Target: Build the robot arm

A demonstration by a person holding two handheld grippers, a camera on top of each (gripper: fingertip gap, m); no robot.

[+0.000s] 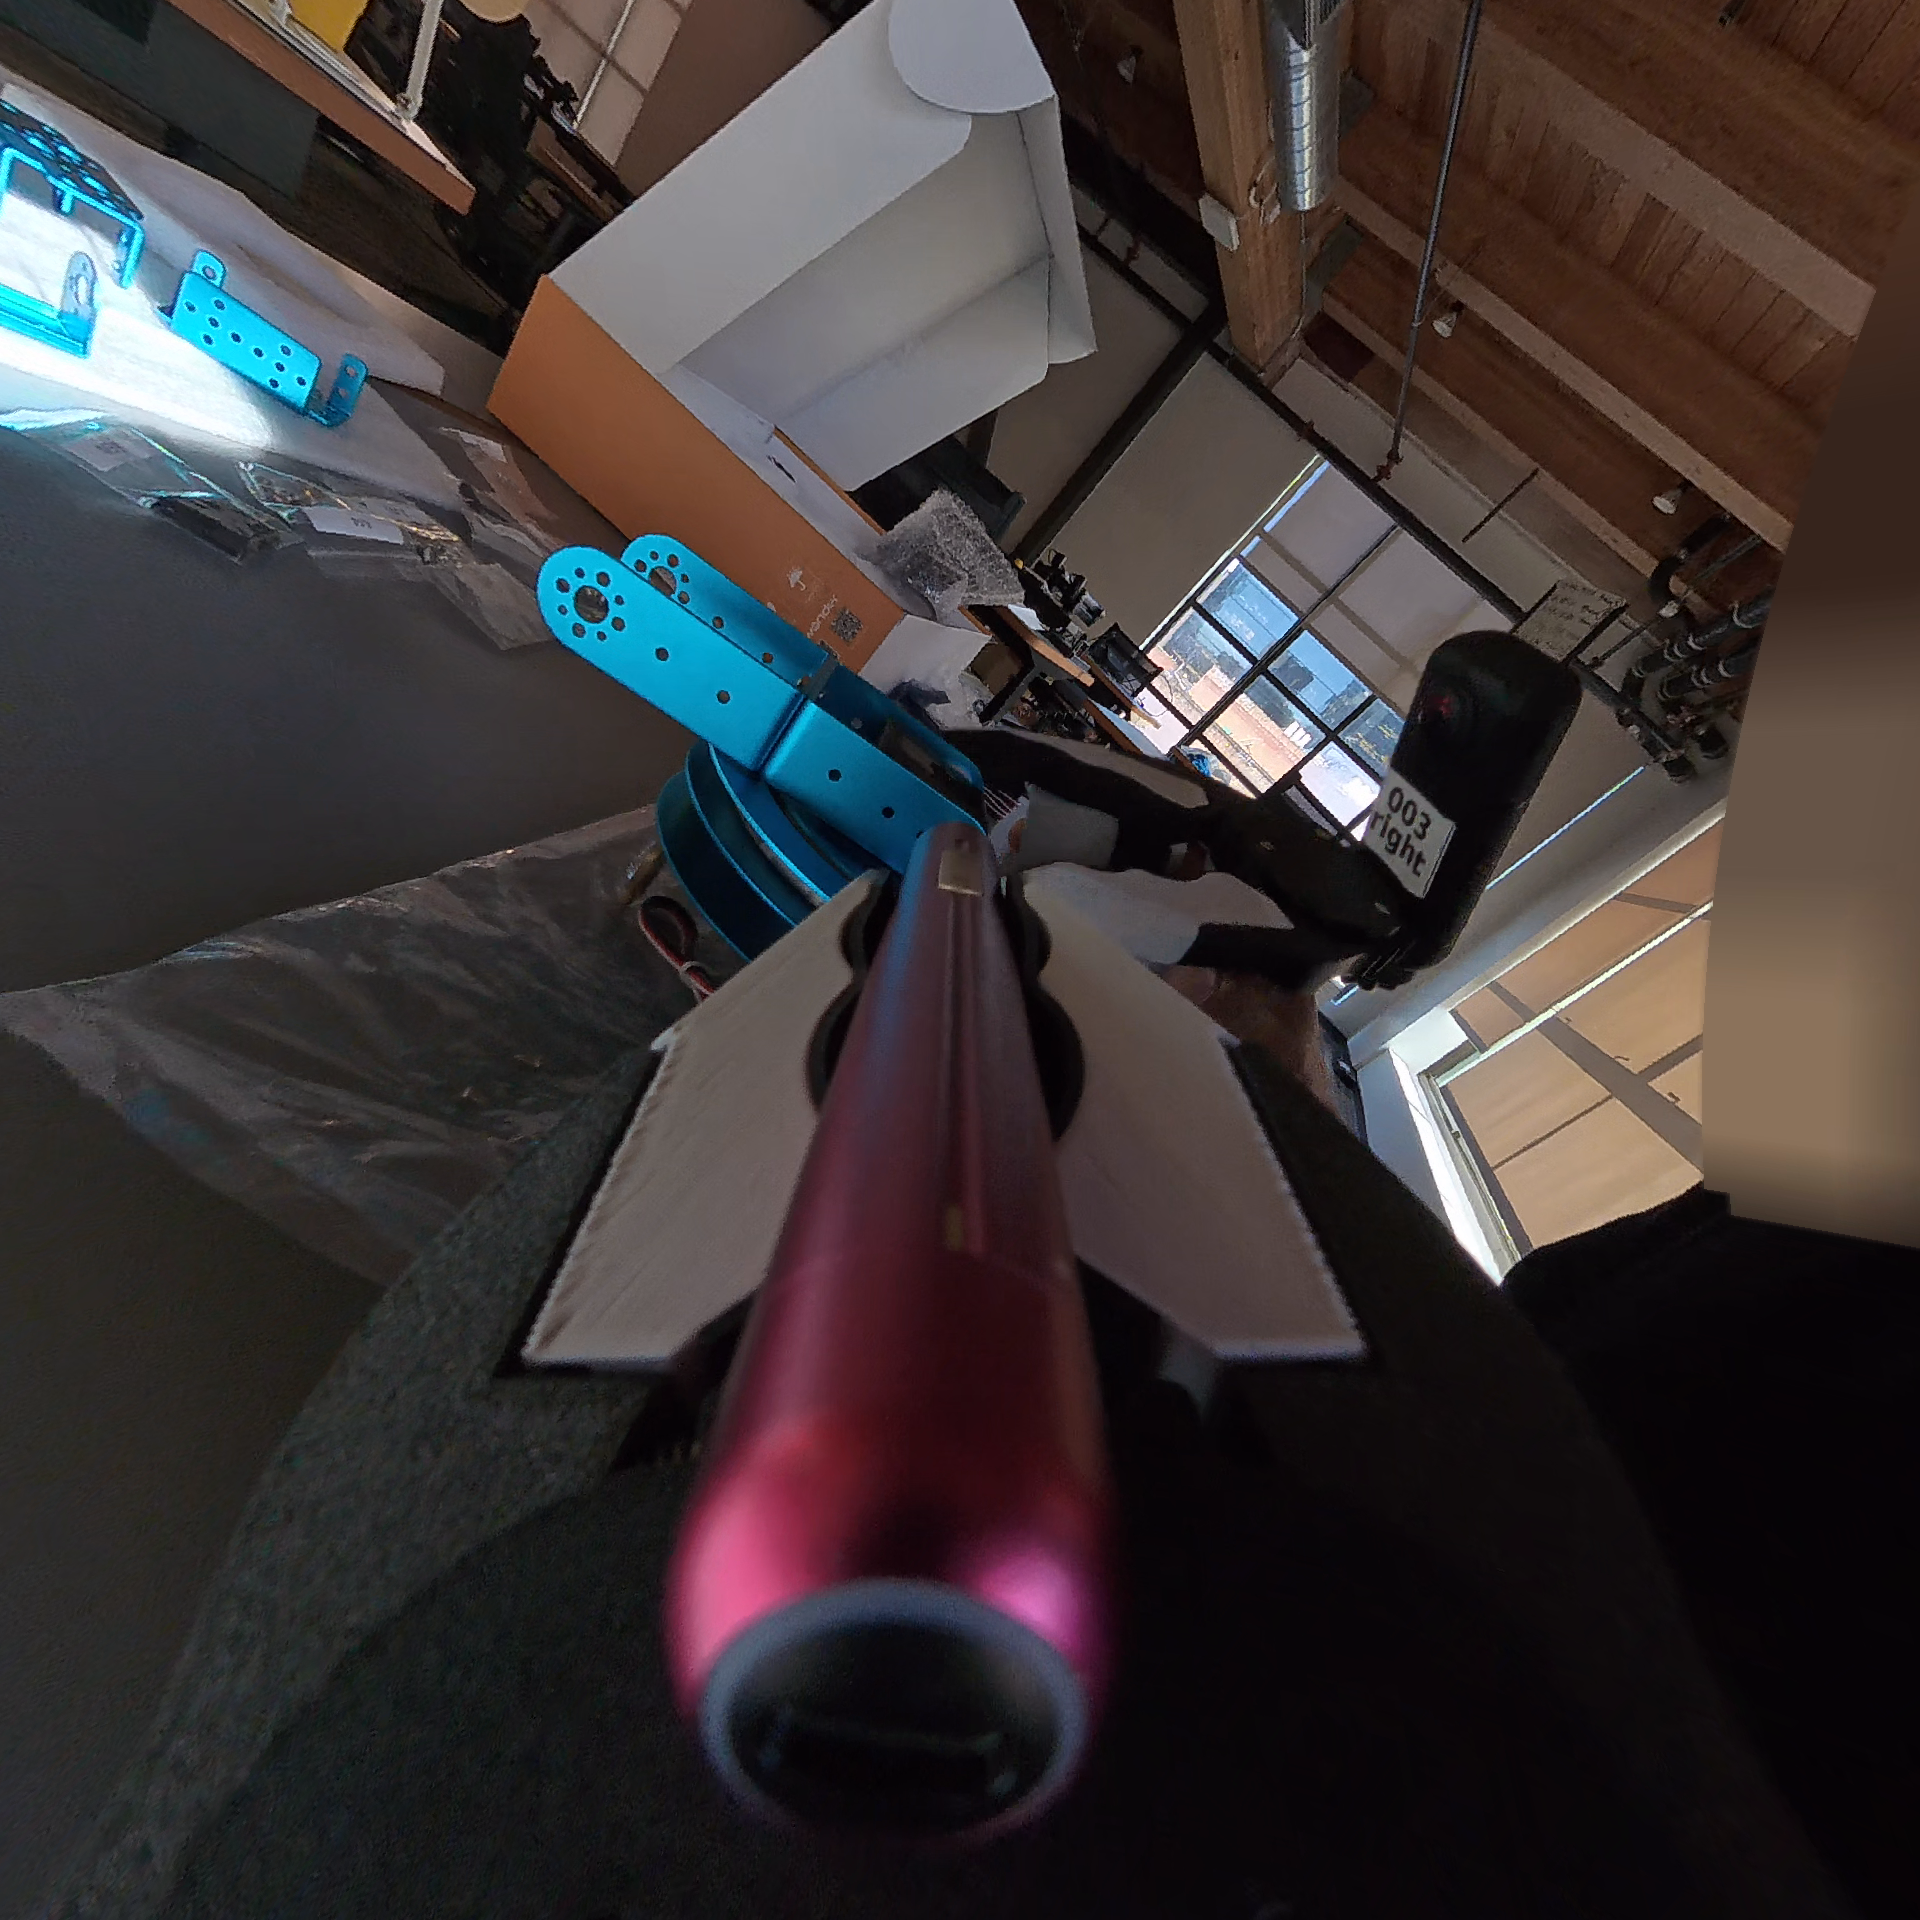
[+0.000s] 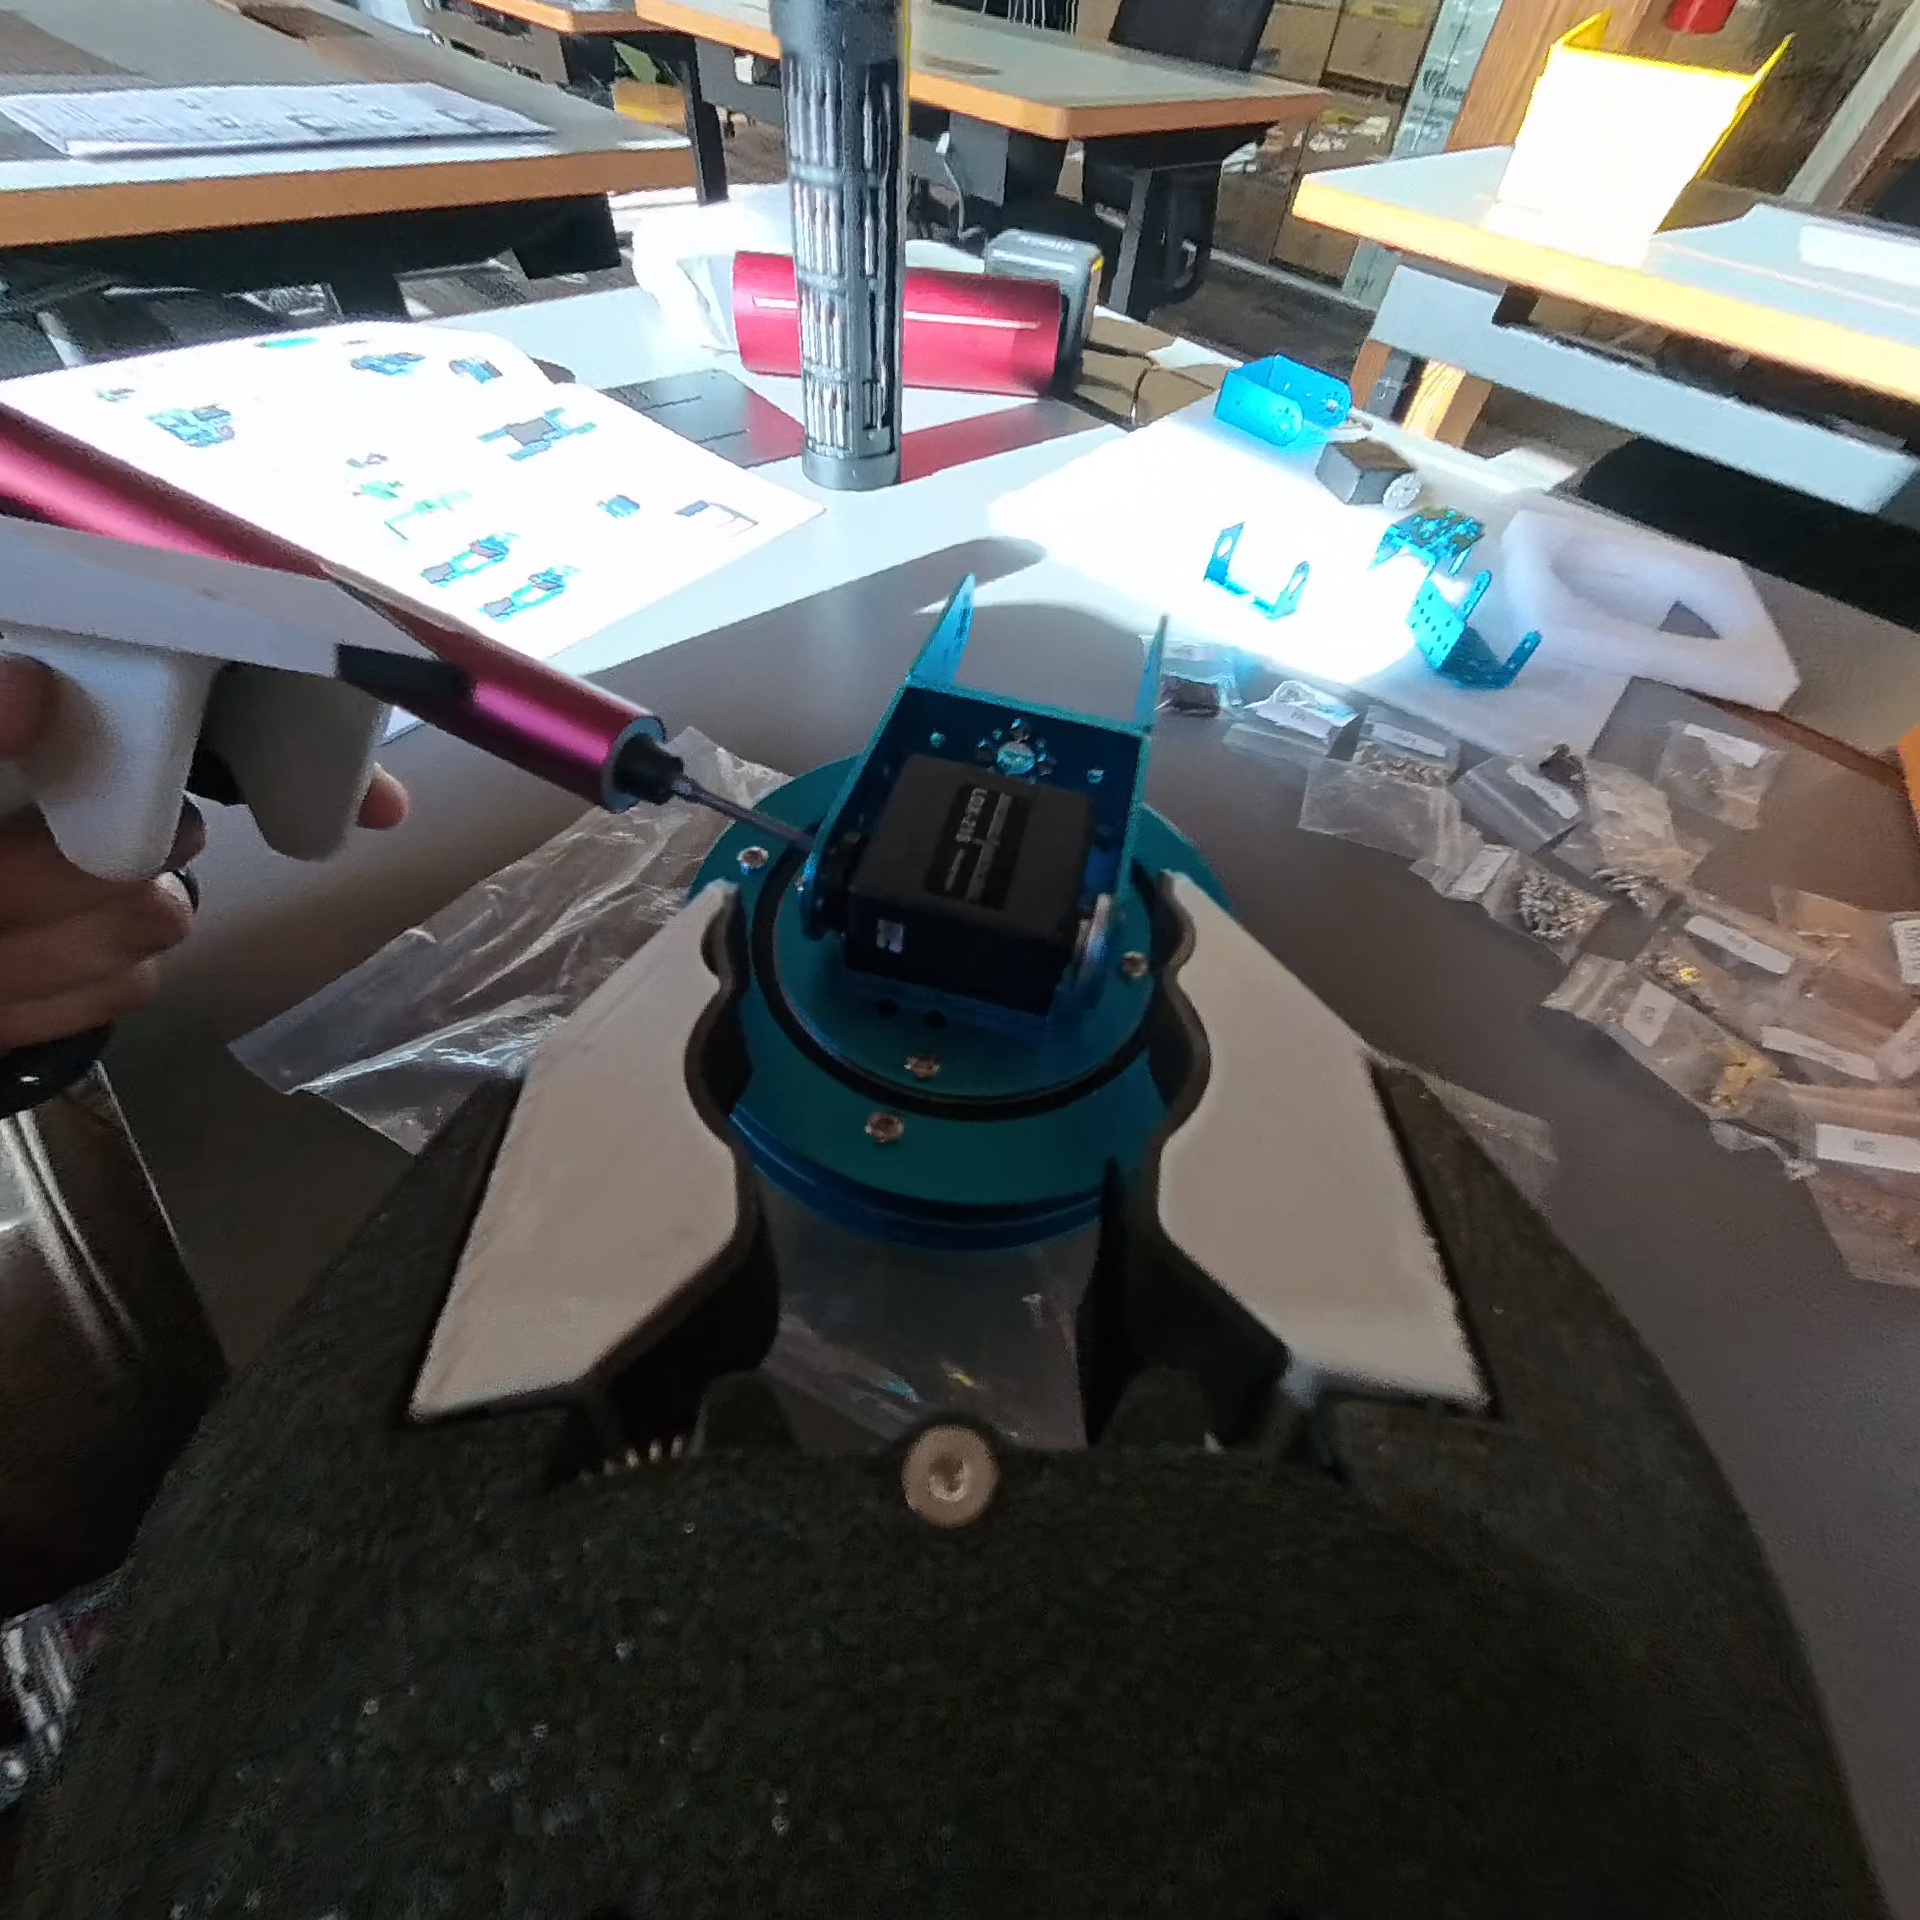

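Note:
My left gripper (image 1: 951, 894) is shut on a magenta electric screwdriver (image 1: 925, 1195) that runs forward between its white fingers. In the right wrist view the screwdriver (image 2: 499, 686) comes in from the left and its bit touches the left side of a blue bracket (image 2: 1049, 727). The bracket holds a black servo (image 2: 966, 862) and stands on a blue round base (image 2: 935, 1153). My right gripper (image 2: 945, 894) is shut on that base, one finger on each side. The same assembly (image 1: 821, 758) shows in the left wrist view, with the right gripper (image 1: 1101, 868) behind it.
An instruction sheet (image 2: 416, 457), a grey bit holder (image 2: 847, 260) and a red case (image 2: 977, 322) lie beyond. Loose blue brackets (image 2: 1455, 613), white foam (image 2: 1642, 613) and several small parts bags (image 2: 1621, 904) are at the right. A clear plastic bag (image 2: 468, 956) lies under the base. A hand (image 2: 73, 914) holds the left gripper.

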